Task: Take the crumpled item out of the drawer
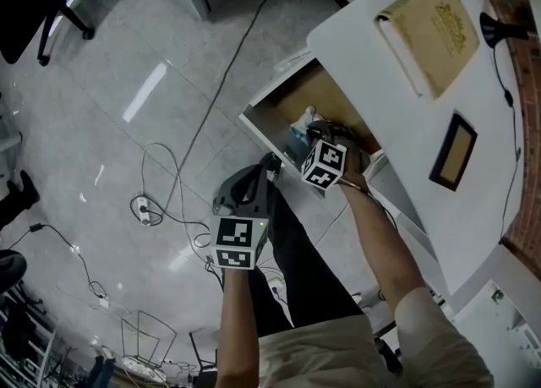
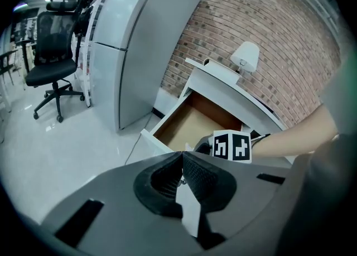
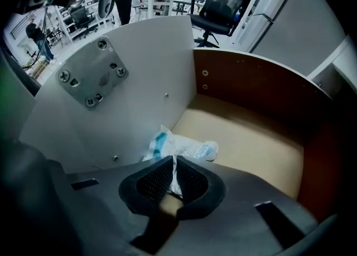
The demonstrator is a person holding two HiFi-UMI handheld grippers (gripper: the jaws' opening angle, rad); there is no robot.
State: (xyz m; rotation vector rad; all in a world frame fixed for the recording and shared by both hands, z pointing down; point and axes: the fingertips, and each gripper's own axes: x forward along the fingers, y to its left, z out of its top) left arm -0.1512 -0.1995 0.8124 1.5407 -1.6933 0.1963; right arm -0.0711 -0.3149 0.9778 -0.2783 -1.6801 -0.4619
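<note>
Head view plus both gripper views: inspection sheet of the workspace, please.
Surface: white desk, drawer open below its edge.
Job's things: crumpled item in drawer by the white front panel; nothing else seen inside.
Clutter: book, frame, lamp on desk.
Grippers: right gripper shut on crumpled item inside drawer; left gripper shut, empty, outside.
Cables: loose cables on floor.
Surroundings: office chair, grey cabinet, brick wall.

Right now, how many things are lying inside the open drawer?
1: a crumpled wrapper beside the front wall of the drawer, pinched in the right gripper. The part of the drawer under the gripper is hidden.
</note>
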